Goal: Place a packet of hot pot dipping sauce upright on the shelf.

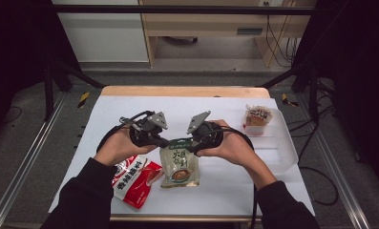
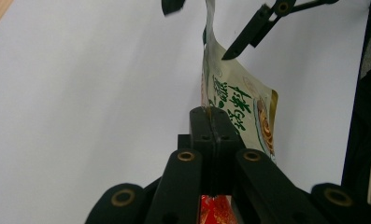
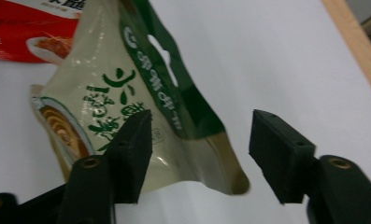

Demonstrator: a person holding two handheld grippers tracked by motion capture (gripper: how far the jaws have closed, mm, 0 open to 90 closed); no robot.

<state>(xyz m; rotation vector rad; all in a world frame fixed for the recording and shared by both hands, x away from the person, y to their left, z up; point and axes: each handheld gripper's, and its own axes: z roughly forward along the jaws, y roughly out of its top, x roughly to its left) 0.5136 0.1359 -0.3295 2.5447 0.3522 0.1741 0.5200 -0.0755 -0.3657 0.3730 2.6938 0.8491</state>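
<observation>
Currently the left gripper (image 2: pixel 212 122) is clenched on 1 top corner of the cream noodle pouch (image 1: pixel 178 164), while the right gripper (image 3: pixel 199 149) stands released around its other corner, so the hanging pouch could swing or slip free onto the red packet (image 1: pixel 132 179) below.

table (image 1: pixel 130 107): white | on it: red packet (image 1: pixel 134 179), clear tray (image 1: pixel 285 152)

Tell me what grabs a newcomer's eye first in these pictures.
At the table's middle, the cream and green pouch hangs lifted by its top edge, the left gripper shut on one corner. The right gripper stands open around the other top corner, pads not pressing. A red packet lies flat under the left hand, and a clear bin sits at the right.
</observation>
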